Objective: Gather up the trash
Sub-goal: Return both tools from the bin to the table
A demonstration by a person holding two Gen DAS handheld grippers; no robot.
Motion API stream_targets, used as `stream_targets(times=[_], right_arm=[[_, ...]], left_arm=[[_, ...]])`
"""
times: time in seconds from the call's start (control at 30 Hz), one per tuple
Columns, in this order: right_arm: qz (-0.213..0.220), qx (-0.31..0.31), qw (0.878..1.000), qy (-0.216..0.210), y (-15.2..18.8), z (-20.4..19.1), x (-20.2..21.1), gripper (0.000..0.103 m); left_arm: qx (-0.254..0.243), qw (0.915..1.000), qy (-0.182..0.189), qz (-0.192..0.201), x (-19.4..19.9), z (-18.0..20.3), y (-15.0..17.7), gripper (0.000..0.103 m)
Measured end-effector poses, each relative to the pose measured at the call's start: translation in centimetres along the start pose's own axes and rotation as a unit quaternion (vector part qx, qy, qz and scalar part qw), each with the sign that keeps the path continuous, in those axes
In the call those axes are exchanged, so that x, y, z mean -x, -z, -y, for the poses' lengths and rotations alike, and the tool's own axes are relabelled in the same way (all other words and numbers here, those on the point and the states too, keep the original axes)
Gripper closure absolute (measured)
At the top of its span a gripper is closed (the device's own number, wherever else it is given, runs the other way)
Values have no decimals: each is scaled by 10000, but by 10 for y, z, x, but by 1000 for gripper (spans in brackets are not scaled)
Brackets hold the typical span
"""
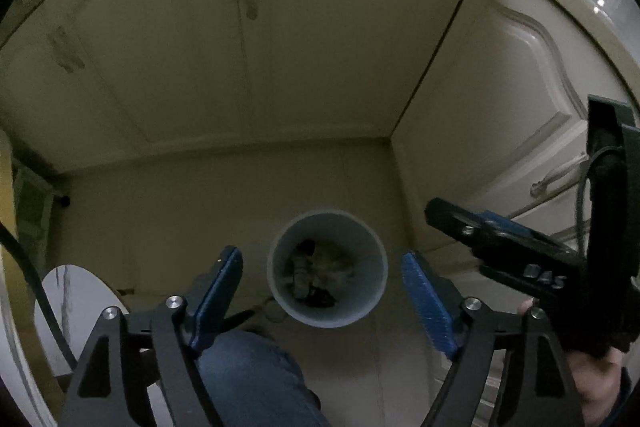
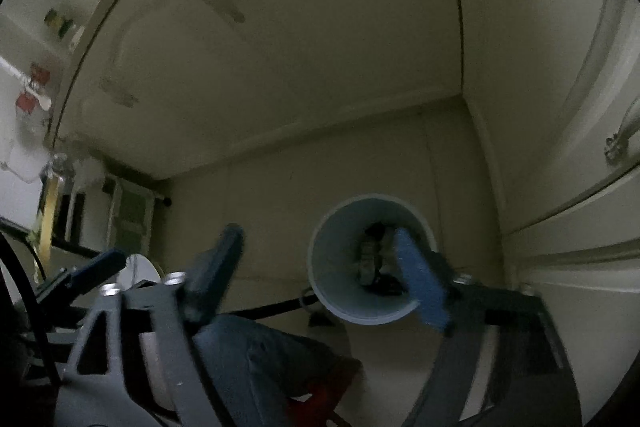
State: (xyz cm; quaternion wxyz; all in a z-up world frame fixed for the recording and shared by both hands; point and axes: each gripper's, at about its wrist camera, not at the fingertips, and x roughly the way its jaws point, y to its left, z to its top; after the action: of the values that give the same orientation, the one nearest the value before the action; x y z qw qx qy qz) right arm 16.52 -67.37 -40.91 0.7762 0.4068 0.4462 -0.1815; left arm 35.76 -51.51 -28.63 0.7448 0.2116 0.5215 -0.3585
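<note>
Your left gripper holds its jaws wide apart with nothing between the blue pads; the same goes for your right gripper, whose jaws are spread and empty. Below both sits the grey bin on the floor, upright, near the corner where the cream cabinet doors meet. Crumpled trash lies at its bottom. In the right wrist view one blue pad overlaps the bin's rim. Your jeans-clad knee shows just beside the bin.
</note>
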Motion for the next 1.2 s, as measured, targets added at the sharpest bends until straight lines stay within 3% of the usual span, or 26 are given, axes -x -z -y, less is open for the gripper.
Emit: stream_targets(times=[0.03,0.23,0.43,0.7,1.0,1.2], right_arm=[[24,-63,10000,-6,0,0,-1,0],[101,-165,9993,305,0,-2,7,0],[260,4,9993,270,4,-24,28,0],[724,460,9962,125,12,-87,76,0],[1116,1315,9848,-196,32,-186,124,0],[1288,2127,9677,-415,62,-273,143,0]], left_arm=[[14,10000,-21,22,1,1,1,22],[-8,9992,-208,346,27,16,18,17],[68,9959,-310,853,71,12,38,17],[314,9849,-465,1637,150,-15,69,17],[982,9567,-1032,2538,240,-72,140,9],[1429,9351,-1411,2920,292,-116,207,7]])
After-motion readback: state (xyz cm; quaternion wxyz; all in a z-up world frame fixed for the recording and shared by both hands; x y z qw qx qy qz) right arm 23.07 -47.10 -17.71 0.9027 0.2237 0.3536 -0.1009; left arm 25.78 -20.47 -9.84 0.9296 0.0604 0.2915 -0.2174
